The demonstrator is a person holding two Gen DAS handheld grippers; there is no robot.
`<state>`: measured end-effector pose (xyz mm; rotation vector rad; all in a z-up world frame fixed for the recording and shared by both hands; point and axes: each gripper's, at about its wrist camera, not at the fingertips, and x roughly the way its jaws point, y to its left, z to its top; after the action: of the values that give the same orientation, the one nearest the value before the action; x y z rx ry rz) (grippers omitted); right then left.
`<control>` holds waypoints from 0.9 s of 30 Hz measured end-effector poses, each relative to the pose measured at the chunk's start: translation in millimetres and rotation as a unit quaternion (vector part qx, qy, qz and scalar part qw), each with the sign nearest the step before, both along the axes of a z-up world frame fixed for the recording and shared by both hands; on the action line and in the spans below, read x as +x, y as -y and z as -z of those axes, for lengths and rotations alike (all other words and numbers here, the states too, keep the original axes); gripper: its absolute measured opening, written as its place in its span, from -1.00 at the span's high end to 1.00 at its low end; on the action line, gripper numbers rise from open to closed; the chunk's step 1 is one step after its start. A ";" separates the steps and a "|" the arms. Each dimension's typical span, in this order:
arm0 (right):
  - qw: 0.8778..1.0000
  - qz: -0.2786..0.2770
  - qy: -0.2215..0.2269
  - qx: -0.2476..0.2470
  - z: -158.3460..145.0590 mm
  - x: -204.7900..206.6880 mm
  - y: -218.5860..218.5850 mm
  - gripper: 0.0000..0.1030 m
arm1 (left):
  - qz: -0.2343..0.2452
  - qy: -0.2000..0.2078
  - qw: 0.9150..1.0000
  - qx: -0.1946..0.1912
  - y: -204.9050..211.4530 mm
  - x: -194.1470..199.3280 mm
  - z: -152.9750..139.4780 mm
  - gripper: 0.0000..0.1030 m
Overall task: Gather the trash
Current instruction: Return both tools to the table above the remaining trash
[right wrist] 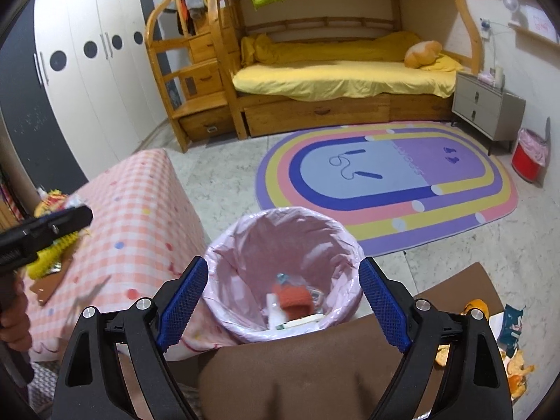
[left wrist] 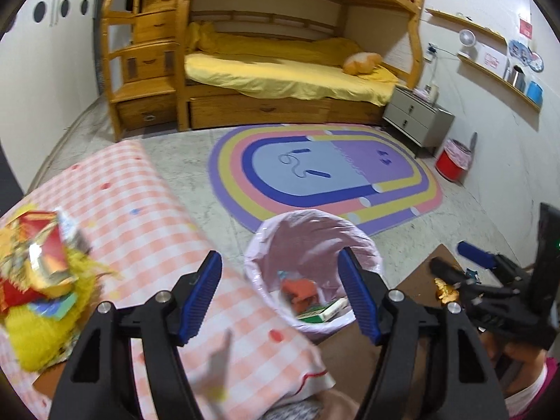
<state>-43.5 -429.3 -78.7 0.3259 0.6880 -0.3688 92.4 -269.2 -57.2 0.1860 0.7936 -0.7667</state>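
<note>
I am looking at a thin, glossy pink plastic liner (right wrist: 245,231), crinkled and catching light, lining the bin (left wrist: 316,329), with a rough orange knitted-looking piece (right wrist: 294,299) and smooth cardboard packets (left wrist: 323,311) lying inside. The left gripper (left wrist: 280,297) and right gripper (right wrist: 283,309) are showing matt black plastic arms, ribbed blue rubbery pads (right wrist: 182,304) and shiny metal pins (left wrist: 162,295). Beside them a soft checked pink cloth (right wrist: 140,217) is draping matt, glossy crumpled wrappers (left wrist: 42,255) are shining, and the bunk bed (right wrist: 315,112) is gleaming as varnished wood.
</note>
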 end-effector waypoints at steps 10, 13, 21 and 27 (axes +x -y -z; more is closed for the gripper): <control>0.996 -0.078 0.031 -0.015 -42.4 4.7 -66.3 -0.69 | -0.066 0.033 0.997 0.001 -80.5 -23.6 -23.5 -0.32; 0.993 -0.115 0.034 -0.019 -50.9 13.4 -93.3 -0.69 | -0.093 0.038 0.995 0.006 -107.6 -26.3 -25.5 -0.33; 0.973 -0.222 0.033 -0.052 -61.7 54.7 -175.1 -0.46 | -0.196 0.049 0.979 0.028 -189.3 -21.3 -23.5 -0.33; 0.961 -0.272 0.032 -0.049 -59.2 84.9 -216.5 -0.08 | -0.258 0.040 0.965 0.026 -243.0 -10.0 -17.8 -0.33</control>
<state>41.4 -212.8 -19.6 0.0454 0.6646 0.1313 82.5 -26.2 -39.4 0.0511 0.7423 -0.2438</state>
